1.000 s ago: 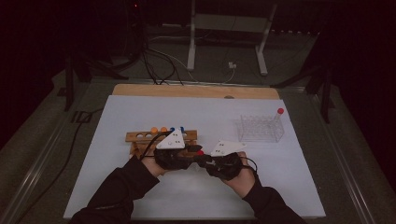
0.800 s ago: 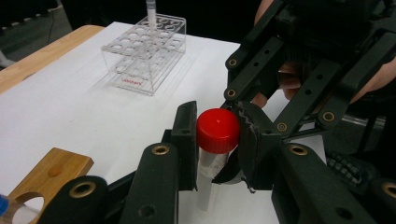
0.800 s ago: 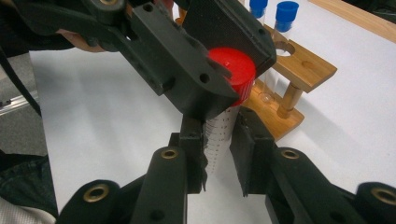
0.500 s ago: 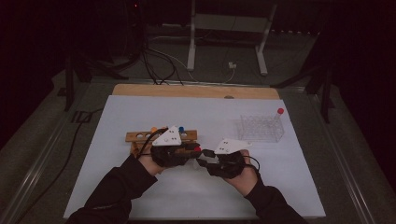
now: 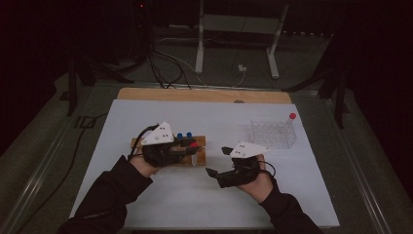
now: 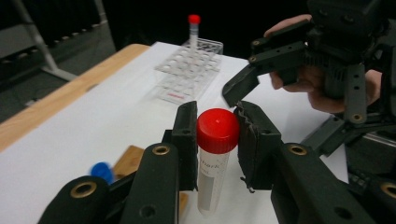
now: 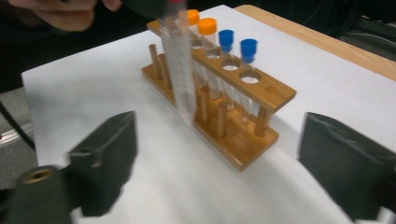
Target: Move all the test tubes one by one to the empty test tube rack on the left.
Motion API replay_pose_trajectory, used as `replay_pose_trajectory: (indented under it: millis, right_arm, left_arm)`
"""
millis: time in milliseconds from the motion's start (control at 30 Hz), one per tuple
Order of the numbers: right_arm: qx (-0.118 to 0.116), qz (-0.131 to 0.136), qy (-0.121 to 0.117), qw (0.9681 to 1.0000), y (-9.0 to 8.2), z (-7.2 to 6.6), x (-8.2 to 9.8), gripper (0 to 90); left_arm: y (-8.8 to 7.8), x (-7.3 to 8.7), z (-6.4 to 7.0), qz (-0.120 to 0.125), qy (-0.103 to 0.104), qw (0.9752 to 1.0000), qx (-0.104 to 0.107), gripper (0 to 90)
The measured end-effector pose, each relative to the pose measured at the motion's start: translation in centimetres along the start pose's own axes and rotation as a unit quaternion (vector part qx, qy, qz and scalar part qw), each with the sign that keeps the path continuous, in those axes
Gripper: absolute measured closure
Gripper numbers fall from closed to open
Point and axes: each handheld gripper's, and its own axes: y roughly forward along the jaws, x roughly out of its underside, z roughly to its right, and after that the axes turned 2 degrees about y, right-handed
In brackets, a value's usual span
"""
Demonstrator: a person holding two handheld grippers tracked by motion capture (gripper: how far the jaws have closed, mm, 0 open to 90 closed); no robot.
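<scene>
1. Between the two black jaws of the left tongs (image 6: 217, 140) stands a red-capped tube (image 6: 215, 158), clamped just under its cap and hanging upright, its tapered tip clear of the white table (image 5: 160, 195).
2. From the high view, the left tongs (image 5: 195, 148) hold that tube (image 5: 194, 153) just at the right end of the wooden rack (image 5: 199, 158), which carries two blue-capped tubes (image 5: 184, 136).
3. My read is that the tube is light, stiff plastic with a smooth, rounded wall, so it could slip or swing if pinched loosely.
4. Best hold looks to be high on the body, directly below the cap, where the cap's rim stops it sliding down; that is where the pads sit now.
5. Squeezing hard seems unnecessary, since the wall is thin and clear and may crack or flex.
6. Right tongs (image 5: 218, 162) stand with jaws spread wide and nothing between them, having just been opening; they sit well apart from the tube, to its right.
7. Seen from the right gripper view, the held tube (image 7: 180, 65) hangs in front of the rack (image 7: 261, 88), blurred, with orange-capped tubes (image 7: 207, 25) and the blue-capped ones (image 7: 238, 42) seated in the holes behind it.
8. Farther right on the table lies a clear plastic rack (image 5: 272, 134) with another red-capped tube (image 5: 292, 117) standing in its far corner.
</scene>
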Motion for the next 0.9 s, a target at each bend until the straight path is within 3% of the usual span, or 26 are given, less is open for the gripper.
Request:
replay_pose_trajectory:
  millis: [200, 367, 900]
  right_arm:
    - [0.008, 0.001, 0.01, 0.9999, -0.1, 0.4, 0.0, 0.0]
    - [-0.002, 0.007, 0.009, 0.9999, -0.5, 0.7, 0.0, 0.0]
    - [0.0, 0.012, 0.007, 0.9999, -1.0, 1.0, -0.2, 0.0]
  left_arm:
    - [-1.8, 0.1, -0.9, 0.005, -0.008, 0.9996, -0.025, 71.5]
    - [-3.3, 0.4, -1.6, 0.006, -0.013, 0.9988, -0.047, 71.5]
    - [-7.7, 1.4, -3.5, 0.009, -0.027, 0.9941, -0.104, 71.5]
